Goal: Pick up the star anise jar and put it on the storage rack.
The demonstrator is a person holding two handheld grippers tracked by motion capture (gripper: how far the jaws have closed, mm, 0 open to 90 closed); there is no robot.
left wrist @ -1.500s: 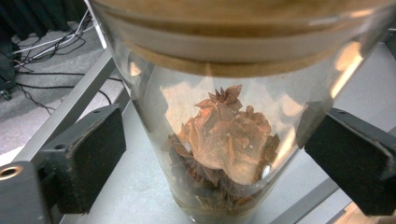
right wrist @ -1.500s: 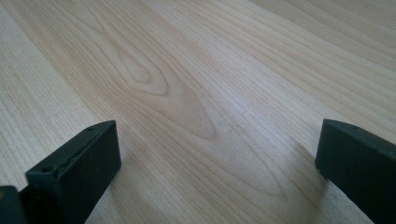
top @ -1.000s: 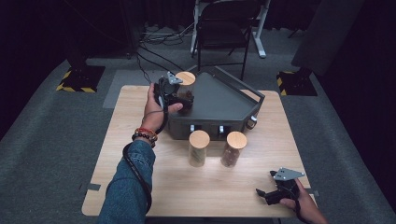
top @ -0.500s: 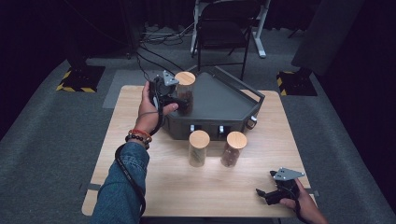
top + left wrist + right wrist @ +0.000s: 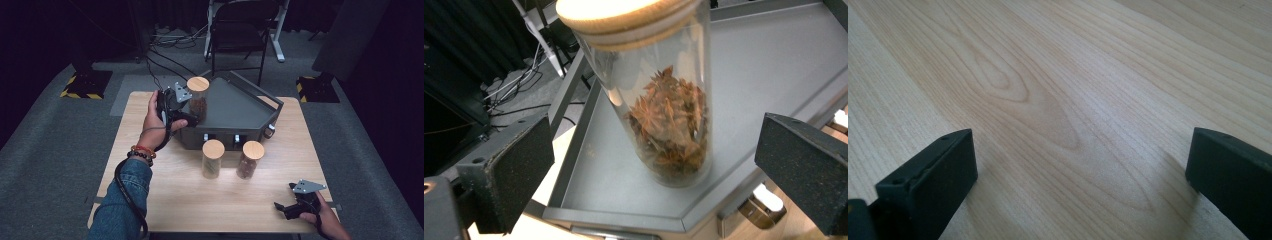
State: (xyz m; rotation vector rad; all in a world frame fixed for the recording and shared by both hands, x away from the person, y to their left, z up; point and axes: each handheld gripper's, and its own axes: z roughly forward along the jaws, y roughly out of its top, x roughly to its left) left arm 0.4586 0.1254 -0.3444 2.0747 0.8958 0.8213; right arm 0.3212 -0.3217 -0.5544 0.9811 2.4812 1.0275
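Carefully: smooth glass jar (image 5: 659, 100), likely slippery and breakable
Your left gripper (image 5: 651, 165) gapes wide; clamp its middle, below the wooden lid (image 5: 624, 17)

One jar (image 5: 198, 98) on tray (image 5: 235, 107); two jars (image 5: 213, 158) before it.

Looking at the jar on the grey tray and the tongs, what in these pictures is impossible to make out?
- Star anise jar: lid top cut off by the left gripper view's upper edge.
- Left tongs: jaw tips masked by the hand in the high view.
- Two jars on the table: contents too small there.
- Right tongs: too dark and small there; jaws clearly apart in their own view.
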